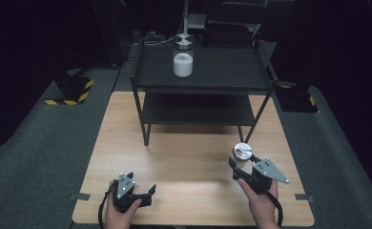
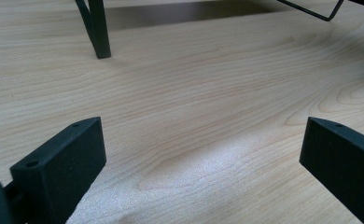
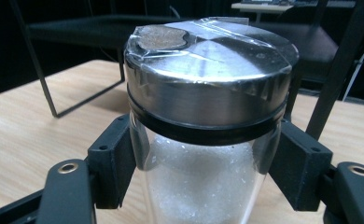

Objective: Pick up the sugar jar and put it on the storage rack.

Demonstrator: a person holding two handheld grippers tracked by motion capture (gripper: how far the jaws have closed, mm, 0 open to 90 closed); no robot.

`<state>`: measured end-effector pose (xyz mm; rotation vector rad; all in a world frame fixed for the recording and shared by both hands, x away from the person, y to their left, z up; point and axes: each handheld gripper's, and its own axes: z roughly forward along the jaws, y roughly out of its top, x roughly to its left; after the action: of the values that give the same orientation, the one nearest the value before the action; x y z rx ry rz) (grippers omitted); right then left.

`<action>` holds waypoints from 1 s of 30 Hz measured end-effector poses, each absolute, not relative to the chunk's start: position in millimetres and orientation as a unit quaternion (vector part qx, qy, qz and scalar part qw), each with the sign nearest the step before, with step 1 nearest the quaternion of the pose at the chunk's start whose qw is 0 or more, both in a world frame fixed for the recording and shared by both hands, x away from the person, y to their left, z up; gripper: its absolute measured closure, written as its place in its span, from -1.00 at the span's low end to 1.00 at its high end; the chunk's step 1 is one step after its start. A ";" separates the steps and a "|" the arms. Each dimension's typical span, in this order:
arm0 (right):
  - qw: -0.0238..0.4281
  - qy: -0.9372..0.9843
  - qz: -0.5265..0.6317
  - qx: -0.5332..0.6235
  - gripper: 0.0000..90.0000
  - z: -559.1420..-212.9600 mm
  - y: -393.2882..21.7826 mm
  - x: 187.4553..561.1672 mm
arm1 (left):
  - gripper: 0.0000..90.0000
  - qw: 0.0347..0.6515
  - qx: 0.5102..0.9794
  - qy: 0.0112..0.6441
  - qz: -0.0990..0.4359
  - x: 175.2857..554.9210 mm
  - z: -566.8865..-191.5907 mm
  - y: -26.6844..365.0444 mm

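Squeezing the glass jar just under its metal lid, my right gripper is clamped on; it's feeling heavy, slippery, breakable.

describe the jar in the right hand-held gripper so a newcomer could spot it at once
Start at the black two-tier shelf on the wooden table. In front of its right leg, the right hand-held gripper clamps a glass jar of white grains. Unlike the jar on the shelf, its steel lid is taped.

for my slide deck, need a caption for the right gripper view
Right claw clamped on a glass jar of white granules, below its steel lid.
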<state>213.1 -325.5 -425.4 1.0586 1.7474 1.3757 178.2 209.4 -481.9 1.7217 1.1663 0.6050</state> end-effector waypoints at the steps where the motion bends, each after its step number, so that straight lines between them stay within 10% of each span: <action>1: 0.334 0.668 0.528 0.405 -0.32 -422.9 -325.4 212.7 | -0.98 0.469 0.703 0.475 0.246 178.3 -481.9 209.7; 30: 0.351 0.640 0.570 0.378 -0.32 -325.8 -308.3 218.4 | -0.98 0.474 0.703 0.475 0.236 180.5 -482.0 214.0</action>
<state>218.4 -308.3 -325.8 0.9792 1.6563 1.4765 180.5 214.0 -482.0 1.7188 1.1628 0.5768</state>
